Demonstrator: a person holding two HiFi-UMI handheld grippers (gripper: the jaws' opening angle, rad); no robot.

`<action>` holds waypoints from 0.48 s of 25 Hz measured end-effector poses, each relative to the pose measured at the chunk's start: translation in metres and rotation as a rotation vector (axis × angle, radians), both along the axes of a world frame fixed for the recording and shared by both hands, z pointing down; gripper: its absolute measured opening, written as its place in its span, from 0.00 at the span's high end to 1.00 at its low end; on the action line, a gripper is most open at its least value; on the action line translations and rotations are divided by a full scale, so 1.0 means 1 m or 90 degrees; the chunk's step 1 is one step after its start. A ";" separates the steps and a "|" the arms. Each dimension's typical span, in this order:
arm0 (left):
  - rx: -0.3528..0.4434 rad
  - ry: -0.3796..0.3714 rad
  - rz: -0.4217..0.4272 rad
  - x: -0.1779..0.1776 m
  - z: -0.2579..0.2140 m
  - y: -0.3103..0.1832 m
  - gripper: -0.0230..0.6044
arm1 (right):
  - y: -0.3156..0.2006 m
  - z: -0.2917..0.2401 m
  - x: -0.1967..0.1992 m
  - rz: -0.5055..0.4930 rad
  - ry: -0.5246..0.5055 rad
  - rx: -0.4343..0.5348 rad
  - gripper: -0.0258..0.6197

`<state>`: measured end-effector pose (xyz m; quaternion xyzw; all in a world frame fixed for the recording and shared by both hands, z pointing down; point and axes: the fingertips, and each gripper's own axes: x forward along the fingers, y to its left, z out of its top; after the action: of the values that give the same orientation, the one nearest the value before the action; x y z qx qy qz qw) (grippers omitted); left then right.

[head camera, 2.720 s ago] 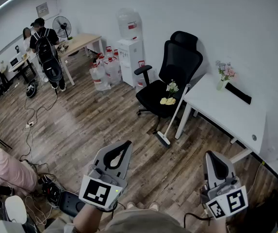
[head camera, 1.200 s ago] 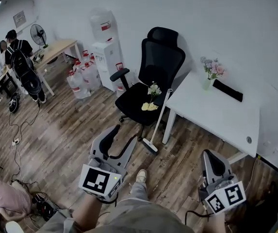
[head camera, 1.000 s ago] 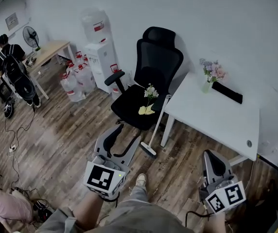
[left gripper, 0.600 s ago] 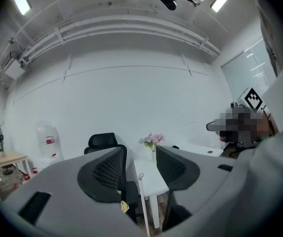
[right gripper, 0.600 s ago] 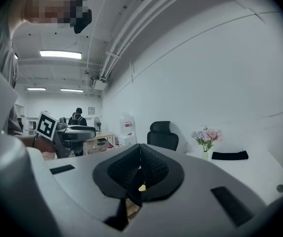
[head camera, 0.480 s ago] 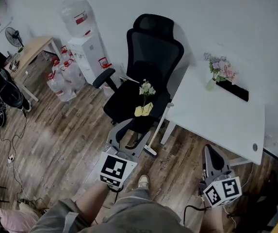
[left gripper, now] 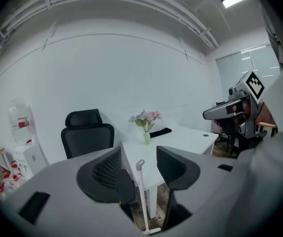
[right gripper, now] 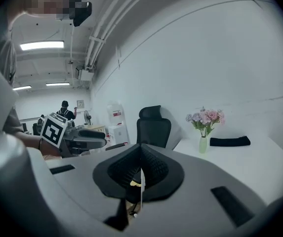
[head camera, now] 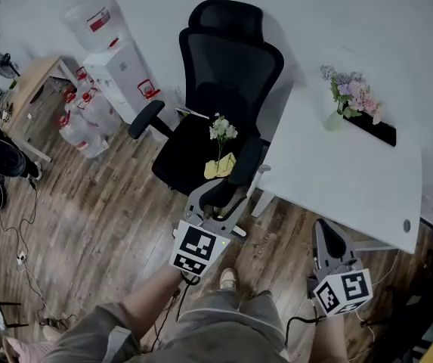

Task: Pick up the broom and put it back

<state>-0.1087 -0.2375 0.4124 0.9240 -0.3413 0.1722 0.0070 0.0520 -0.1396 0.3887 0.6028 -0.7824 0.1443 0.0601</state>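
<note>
A white broom (head camera: 255, 188) leans upright against the near corner of the white table (head camera: 344, 176), its head (head camera: 239, 231) on the wooden floor. My left gripper (head camera: 221, 197) is open right in front of it. In the left gripper view the broom handle (left gripper: 141, 191) stands in the gap between the jaws, a little ahead of them and untouched; the left gripper (left gripper: 139, 153) holds nothing. My right gripper (head camera: 327, 235) hangs low at the right, beside the table's front edge, with its jaws shut and nothing in them; in its own view the right gripper (right gripper: 141, 151) points toward the chair.
A black office chair (head camera: 220, 82) stands left of the table, with white flowers and a yellow thing (head camera: 220, 165) on its seat. On the table are a vase of flowers (head camera: 350, 100) and a black item (head camera: 372, 129). A water dispenser (head camera: 114, 59) and jugs (head camera: 88, 119) are at left.
The view has closed in on the chair and table. My left gripper has moved forward up to the broom, which has not moved. The right gripper stays low and shut.
</note>
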 end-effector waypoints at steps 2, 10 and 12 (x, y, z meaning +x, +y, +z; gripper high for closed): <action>-0.013 -0.007 0.000 0.009 0.016 -0.011 0.60 | -0.009 0.012 0.006 0.001 0.000 -0.010 0.91; -0.057 -0.037 -0.008 0.036 0.086 -0.043 0.59 | -0.034 0.064 0.032 -0.003 -0.009 -0.048 0.91; -0.068 -0.046 -0.011 0.045 0.105 -0.050 0.60 | -0.039 0.077 0.040 -0.003 -0.014 -0.055 0.91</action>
<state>-0.0642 -0.2874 0.5171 0.9126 -0.3393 0.2235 0.0455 0.0920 -0.1787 0.4655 0.5965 -0.7773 0.1844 0.0779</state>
